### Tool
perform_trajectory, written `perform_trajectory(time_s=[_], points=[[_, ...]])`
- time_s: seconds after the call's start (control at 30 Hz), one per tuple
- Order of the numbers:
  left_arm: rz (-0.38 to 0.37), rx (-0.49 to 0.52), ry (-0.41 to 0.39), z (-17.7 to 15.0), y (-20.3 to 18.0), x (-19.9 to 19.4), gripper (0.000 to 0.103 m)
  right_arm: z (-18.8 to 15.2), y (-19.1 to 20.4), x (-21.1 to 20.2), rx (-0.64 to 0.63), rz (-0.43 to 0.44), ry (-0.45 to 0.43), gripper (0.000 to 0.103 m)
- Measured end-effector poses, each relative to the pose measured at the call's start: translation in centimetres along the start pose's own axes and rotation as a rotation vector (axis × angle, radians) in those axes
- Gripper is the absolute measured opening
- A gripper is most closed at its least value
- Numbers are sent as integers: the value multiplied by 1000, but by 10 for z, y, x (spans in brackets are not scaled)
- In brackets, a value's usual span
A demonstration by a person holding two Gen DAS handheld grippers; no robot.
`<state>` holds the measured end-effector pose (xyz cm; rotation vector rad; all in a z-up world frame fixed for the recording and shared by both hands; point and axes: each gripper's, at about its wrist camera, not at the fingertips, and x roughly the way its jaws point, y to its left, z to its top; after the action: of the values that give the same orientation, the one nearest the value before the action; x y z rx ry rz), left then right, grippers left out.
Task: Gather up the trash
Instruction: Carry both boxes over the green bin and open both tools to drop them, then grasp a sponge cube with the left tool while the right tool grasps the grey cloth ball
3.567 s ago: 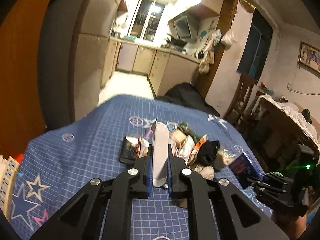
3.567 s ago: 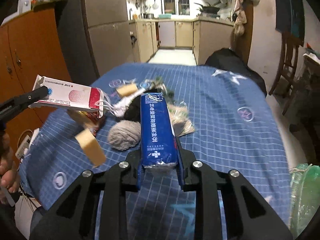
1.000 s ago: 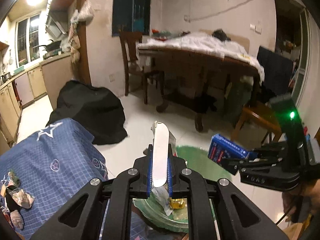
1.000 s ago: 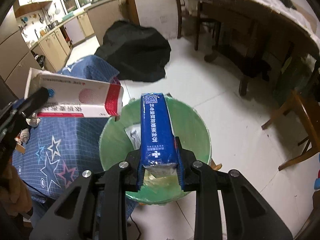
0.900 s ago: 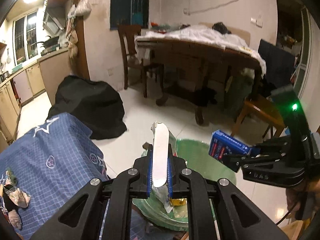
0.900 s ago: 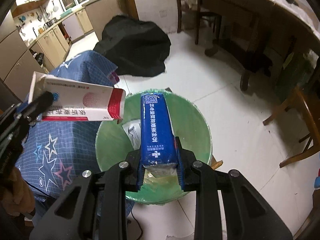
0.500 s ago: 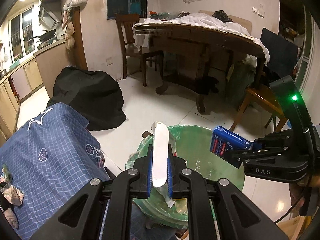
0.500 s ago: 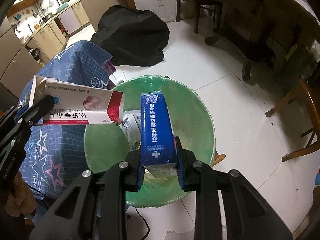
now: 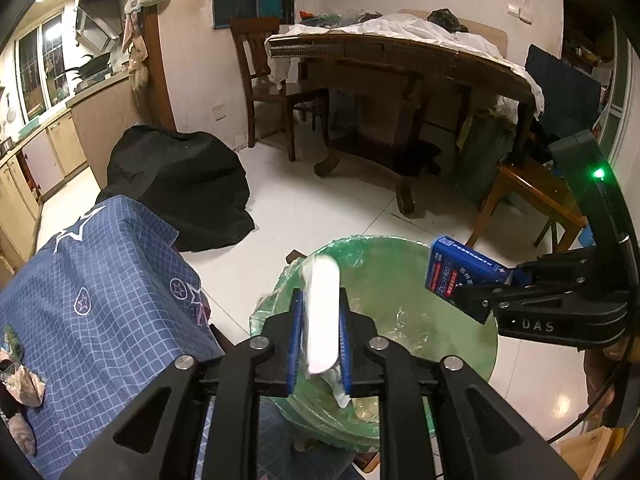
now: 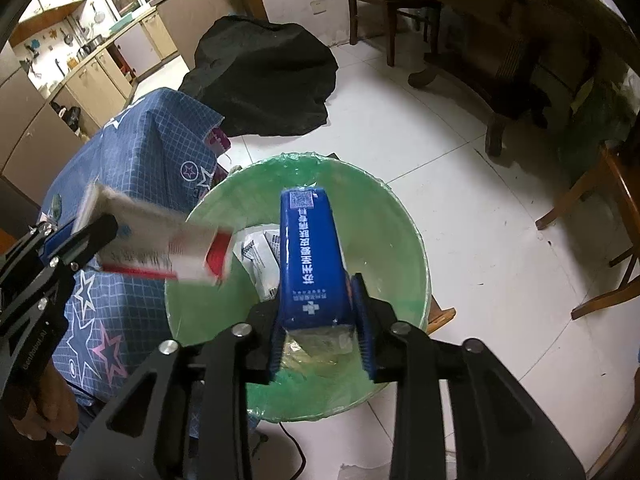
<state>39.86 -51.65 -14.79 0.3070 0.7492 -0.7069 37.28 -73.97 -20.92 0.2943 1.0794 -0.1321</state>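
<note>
A green-lined trash bin stands on the white floor beside the table. My left gripper is over its rim; its jaws have parted and the white and red box is blurred, tilting out toward the bin. My right gripper is over the bin; its jaws have widened around the blue box, which still sits between them. White packets lie in the bin.
The table under a blue checked cloth is to the left, with scraps on it. A black bag lies on the floor. A wooden dining table and chairs stand beyond the bin.
Both grippers carried their boxes from the table to above the bin. In the last half second both jaws have opened a little, and the white and red box has begun to slip out.
</note>
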Motion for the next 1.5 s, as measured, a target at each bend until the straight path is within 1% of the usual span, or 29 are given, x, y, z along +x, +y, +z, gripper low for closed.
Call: perform_trajectory(time_s=[0.03,0.13,0.2,0.6,0.67,0.7,0.73,0.77,0.8,0.83,0.93,1.03,1.1,1.17,1.27,1.37,1.5], points=[[4,-1,-2,0,0,0,34,0,-1,-1,3,-3,-6,41],[3,-10,-9,0,2,-1,47,-1,-3,-3,11,2,-16,45],[5,-12,-9,0,2,-1,48,-1,-4,-3,13,2,-21,45],[8,-16,-9,-4,4,-7,48,-5,0,-6,12,0,-36,45],[14,-17,-10,-7,6,-11,48,-9,3,-12,0,-14,-64,52],[14,-19,-10,-10,10,-14,49,-10,6,-17,-10,-21,-87,60],[16,-20,-12,-12,12,-17,51,-13,9,-23,-23,-21,-113,69],[20,-22,-15,-16,16,-20,53,-18,14,-30,-38,-24,-145,73],[28,-27,-19,-20,22,-26,57,-23,21,-38,-56,-34,-183,79],[32,-37,-26,-25,28,-33,60,-28,28,-47,-77,-44,-223,82],[59,-52,-50,-43,51,-56,66,-45,52,-68,-132,-49,-319,84],[101,-90,-79,-66,85,-85,71,-64,81,-82,-169,11,-383,87],[136,-124,-99,-84,113,-109,74,-74,100,-85,-191,45,-405,88],[177,-166,-114,-105,141,-133,75,-84,120,-83,-223,89,-409,88],[233,-270,-134,-146,190,-173,76,-93,155,-74,-276,151,-392,88],[320,-356,-150,-196,235,-213,77,-98,189,-64,-323,199,-371,88],[392,-447,-158,-250,276,-254,79,-101,232,-53,-384,246,-343,88]])
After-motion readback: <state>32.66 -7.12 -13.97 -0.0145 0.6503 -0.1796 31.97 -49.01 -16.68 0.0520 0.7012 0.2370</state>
